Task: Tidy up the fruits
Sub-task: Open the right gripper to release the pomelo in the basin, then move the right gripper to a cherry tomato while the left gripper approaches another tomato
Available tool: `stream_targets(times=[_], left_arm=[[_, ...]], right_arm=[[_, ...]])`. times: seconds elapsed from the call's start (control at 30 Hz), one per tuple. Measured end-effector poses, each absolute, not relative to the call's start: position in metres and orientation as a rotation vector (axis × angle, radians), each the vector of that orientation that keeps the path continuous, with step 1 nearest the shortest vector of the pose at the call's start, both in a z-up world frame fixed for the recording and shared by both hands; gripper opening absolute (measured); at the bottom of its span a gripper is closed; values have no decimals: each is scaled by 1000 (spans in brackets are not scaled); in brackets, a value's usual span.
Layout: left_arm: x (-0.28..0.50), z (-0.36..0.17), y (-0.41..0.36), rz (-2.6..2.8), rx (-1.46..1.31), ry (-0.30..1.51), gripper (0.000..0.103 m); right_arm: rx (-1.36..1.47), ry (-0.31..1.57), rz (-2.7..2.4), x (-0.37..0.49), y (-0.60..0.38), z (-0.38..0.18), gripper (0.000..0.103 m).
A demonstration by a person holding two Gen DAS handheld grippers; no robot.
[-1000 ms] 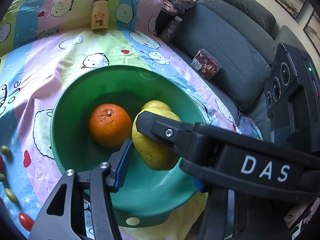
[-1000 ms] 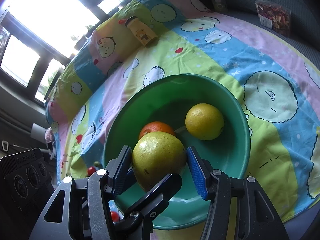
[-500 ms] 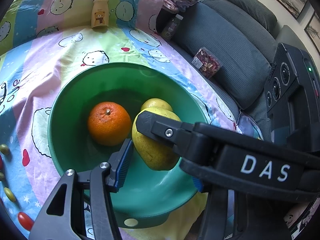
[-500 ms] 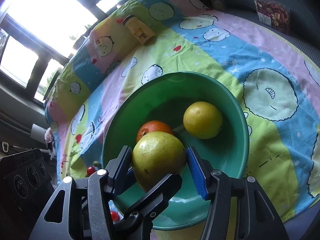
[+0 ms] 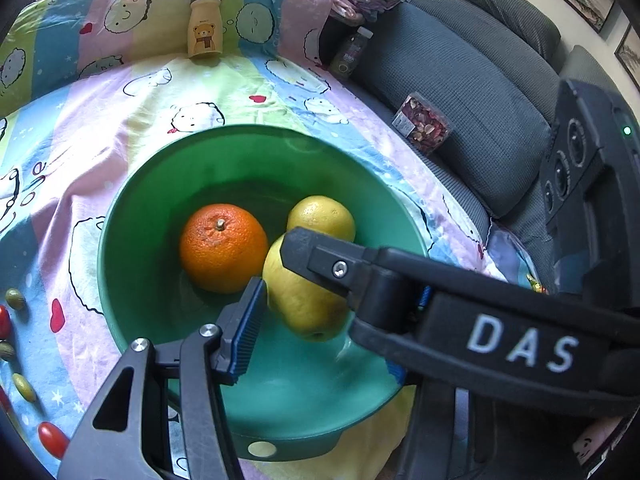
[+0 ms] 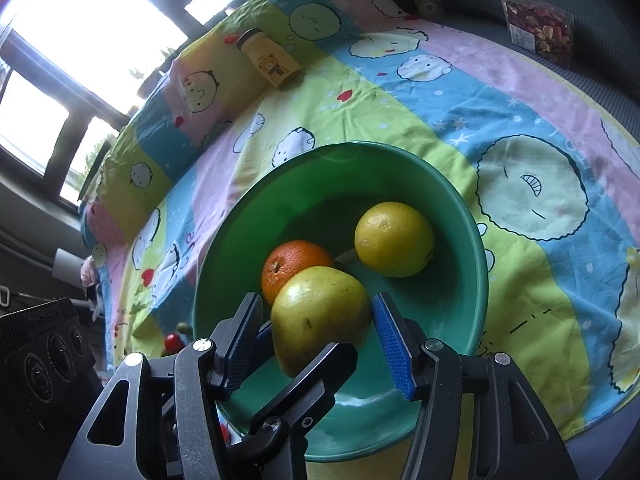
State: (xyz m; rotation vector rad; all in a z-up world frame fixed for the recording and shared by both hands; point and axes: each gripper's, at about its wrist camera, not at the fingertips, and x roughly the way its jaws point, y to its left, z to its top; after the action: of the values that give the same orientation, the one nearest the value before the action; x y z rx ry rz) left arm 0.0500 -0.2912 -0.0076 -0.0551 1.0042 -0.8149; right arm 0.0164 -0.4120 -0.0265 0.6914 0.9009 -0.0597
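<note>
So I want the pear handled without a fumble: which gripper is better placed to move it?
Right, probably: the pear sits squarely between the right gripper pads, while the left gripper shows only one pad beside it.

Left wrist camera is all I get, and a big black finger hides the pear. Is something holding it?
Observer: Yes. In the right wrist view the pear sits between the right gripper's two blue pads, which look pressed on its sides.
Operator: Is the yellow fruit behind it whole?
Observer: Yes, the yellow fruit is whole and lies apart from the pear in the green bowl.
Operator: What's past the bear bottle?
Observer: Bright windows, beyond the bear bottle.
</note>
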Motion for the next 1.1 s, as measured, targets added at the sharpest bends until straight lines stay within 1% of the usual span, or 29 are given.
stream_targets(times=[0.13, 0.23, 0.37, 0.5, 0.67, 0.77, 0.8, 0.87, 1.1], left_arm=[[51, -6, -287, -784, -47, 1000, 59], [53, -5, -279, -769, -74, 1006, 60], [50, 7, -262, -733, -82, 973, 64], [43, 24, -237, -681, -88, 915, 67], [34, 45, -198, -587, -94, 850, 75], [28, 55, -171, -515, -88, 819, 78], [26, 58, -162, -489, -89, 812, 78], [23, 61, -142, -435, -90, 800, 78], [22, 51, -74, -244, -112, 821, 79]], right_arm=[[706, 890, -30, 17, -411, -22, 59], [690, 875, -49, 15, -408, -17, 59], [664, 834, -67, 11, -404, -5, 59], [635, 784, -65, 6, -397, 9, 59], [585, 733, -49, 2, -380, 27, 59], [543, 718, -28, 2, -365, 36, 59], [531, 714, -16, 2, -360, 38, 60], [510, 705, 14, 2, -349, 42, 69], [459, 725, 173, 7, -304, 48, 70]])
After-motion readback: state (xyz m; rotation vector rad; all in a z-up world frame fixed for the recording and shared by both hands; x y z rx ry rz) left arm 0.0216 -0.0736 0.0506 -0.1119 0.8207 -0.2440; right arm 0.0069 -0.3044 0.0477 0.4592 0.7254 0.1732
